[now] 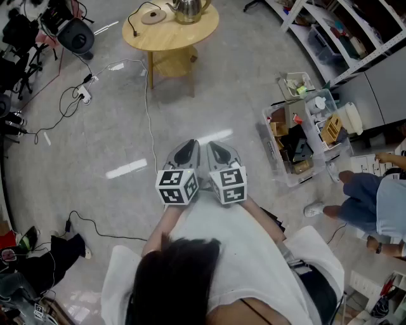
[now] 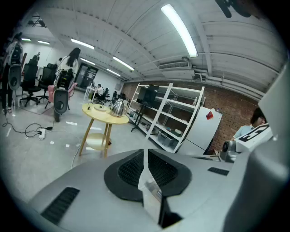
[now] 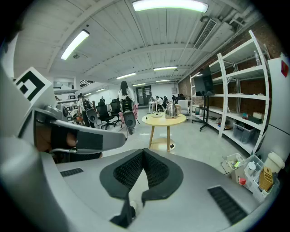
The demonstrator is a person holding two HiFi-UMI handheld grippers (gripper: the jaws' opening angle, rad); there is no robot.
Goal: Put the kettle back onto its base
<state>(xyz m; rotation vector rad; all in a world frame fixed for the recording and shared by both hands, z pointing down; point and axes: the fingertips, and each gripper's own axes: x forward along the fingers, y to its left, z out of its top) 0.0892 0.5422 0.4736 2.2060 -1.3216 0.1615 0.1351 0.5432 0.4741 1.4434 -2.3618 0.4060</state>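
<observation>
The steel kettle [image 1: 189, 9] stands on a round yellow table [image 1: 177, 33] far ahead, with its flat round base [image 1: 153, 16] just left of it and apart from it. In the left gripper view the kettle [image 2: 118, 108] and base [image 2: 100, 108] are small and distant; the right gripper view shows the kettle [image 3: 171, 109] beside the base [image 3: 157, 114]. My left gripper [image 1: 184, 154] and right gripper [image 1: 219, 154] are held side by side close to my chest, well short of the table. Both are shut with nothing between the jaws.
A cable [image 1: 149, 120] runs across the floor from the table to a power strip [image 1: 84, 96]. A clear crate of clutter [image 1: 298, 136] and white shelving [image 1: 342, 32] stand at the right. A person [image 1: 374, 197] sits at the far right. Chairs and a fan [image 1: 76, 35] crowd the left.
</observation>
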